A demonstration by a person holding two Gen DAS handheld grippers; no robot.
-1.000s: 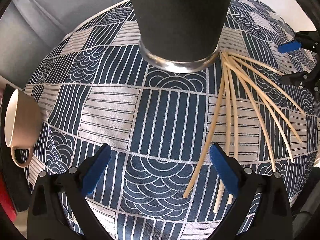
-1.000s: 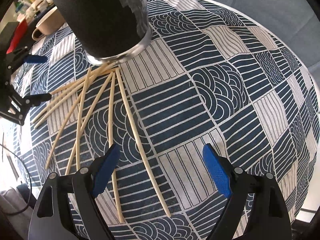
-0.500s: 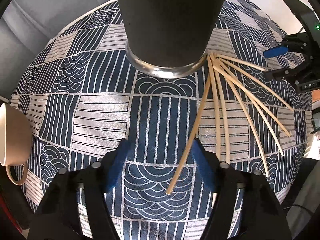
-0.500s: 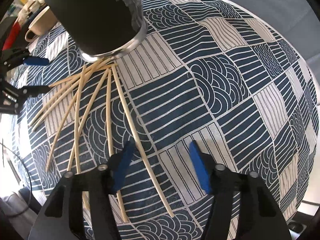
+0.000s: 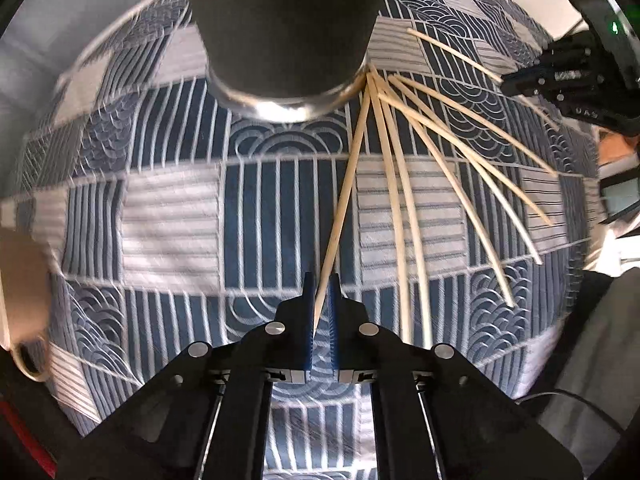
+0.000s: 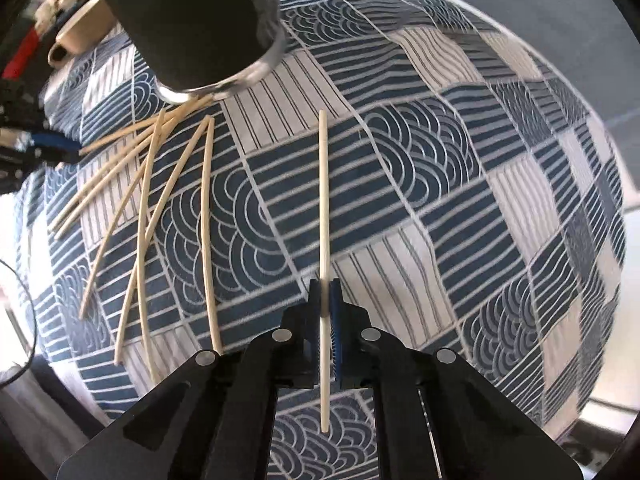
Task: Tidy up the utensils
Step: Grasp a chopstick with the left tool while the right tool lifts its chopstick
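Observation:
Several pale wooden chopsticks (image 5: 452,156) fan out on the patterned cloth from the base of a tall black cup (image 5: 280,20) with a steel rim. My left gripper (image 5: 321,300) is shut on the near end of the leftmost chopstick (image 5: 344,200), whose far tip rests by the cup. My right gripper (image 6: 325,304) is shut on one chopstick (image 6: 323,184) and holds it lifted off the cloth, apart from the fan (image 6: 160,184) at the left. The cup shows at the upper left of the right wrist view (image 6: 192,16).
A beige mug (image 5: 16,296) lies at the table's left edge, also seen in the right wrist view (image 6: 80,28). The blue and white cloth (image 5: 172,208) covers the round table. The right gripper's body (image 5: 568,80) shows at the far right.
Both grippers went from open to shut, each closing on a chopstick. The right one has pulled its chopstick out of the fan and raised it.

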